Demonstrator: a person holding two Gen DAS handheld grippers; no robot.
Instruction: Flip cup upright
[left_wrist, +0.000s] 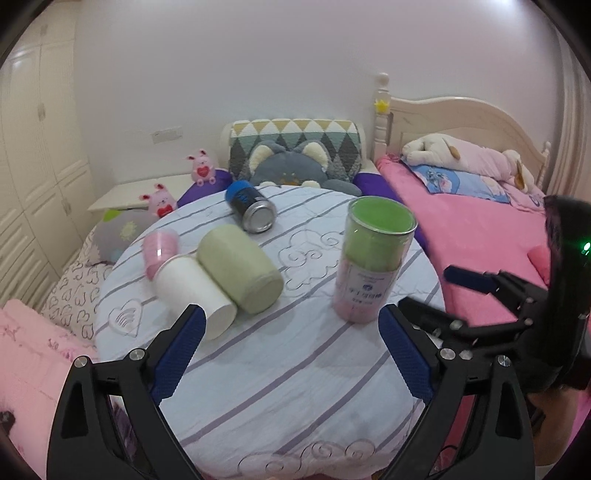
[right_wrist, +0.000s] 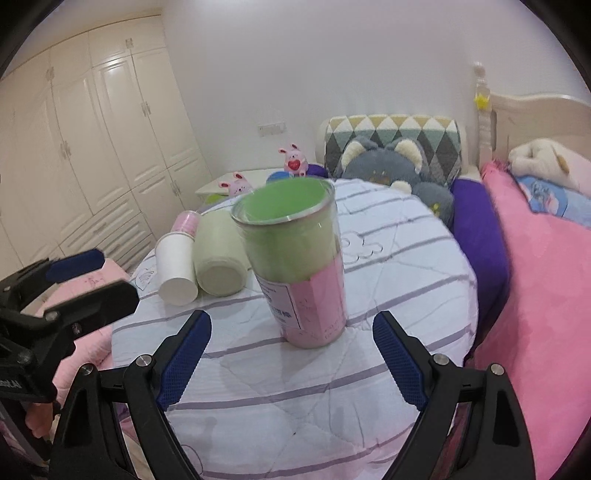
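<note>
Now I see both grippers low over the table (left_wrist: 295, 369), level, jaws spread and grasping nothing: left gripper (left_wrist: 291, 354), right gripper (right_wrist: 291, 354). Just ahead of the right one the clear tube (right_wrist: 295, 266) stands upright, green and pink rolls inside. Left of it the green cup (left_wrist: 240, 269), white cup (left_wrist: 192, 291), pink cup (left_wrist: 160, 247) and can (left_wrist: 251, 210) lie sideways.

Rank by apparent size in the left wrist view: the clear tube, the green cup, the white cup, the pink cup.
1. clear tube, though it is nearest
2. green cup
3. white cup, partly hidden
4. pink cup
</note>
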